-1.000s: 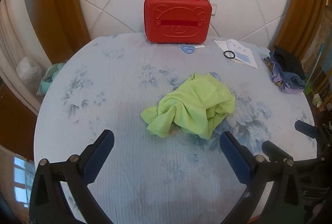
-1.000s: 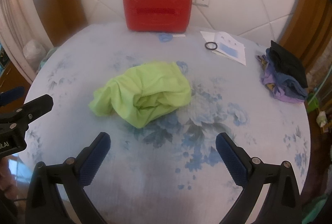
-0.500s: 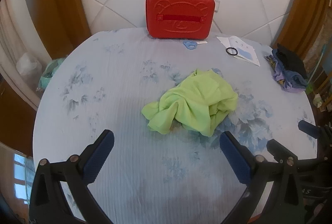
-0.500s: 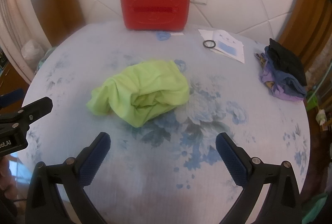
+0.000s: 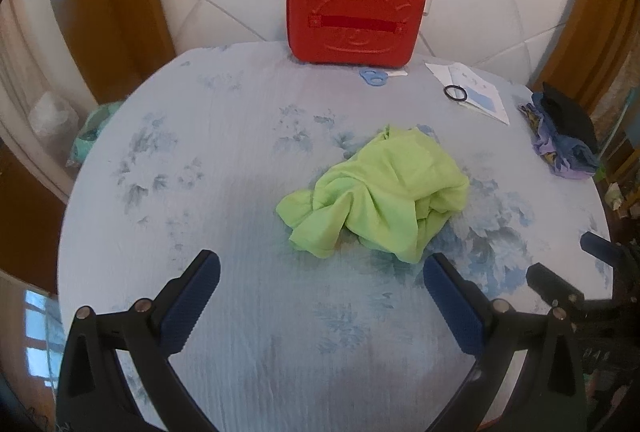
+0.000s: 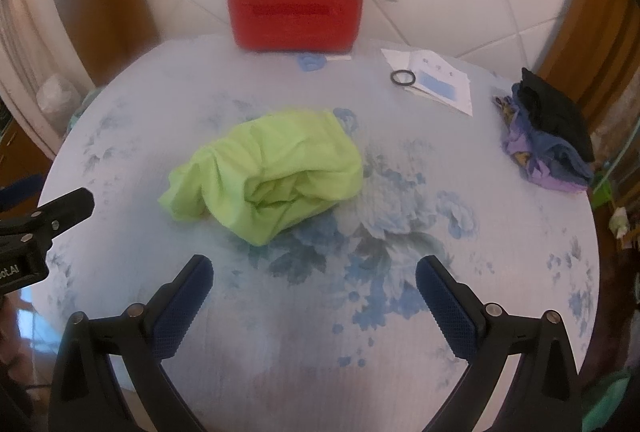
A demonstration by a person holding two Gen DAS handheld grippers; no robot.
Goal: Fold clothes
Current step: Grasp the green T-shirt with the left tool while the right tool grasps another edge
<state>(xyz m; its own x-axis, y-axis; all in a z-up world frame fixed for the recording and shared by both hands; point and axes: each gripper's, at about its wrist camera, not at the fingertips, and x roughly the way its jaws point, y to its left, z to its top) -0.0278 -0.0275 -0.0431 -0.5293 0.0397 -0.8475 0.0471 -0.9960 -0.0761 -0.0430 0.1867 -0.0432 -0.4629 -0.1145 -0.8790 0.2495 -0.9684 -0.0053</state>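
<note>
My left gripper [image 5: 320, 272] and right gripper [image 6: 314, 268] hang spread above the near edge of the floral table [image 5: 224, 160]. The green shirt [image 5: 384, 192] lies crumpled mid-table; red case [image 5: 354, 20] at the far edge.

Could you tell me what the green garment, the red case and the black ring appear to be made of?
Green garment: thin, matte woven or knit cloth; it crumples into soft folds. Red case: probably moulded plastic or stiff foam shell with slight sheen; an embossed bear face holds shape. Black ring: possibly rubber or elastic; too small to tell.
</note>
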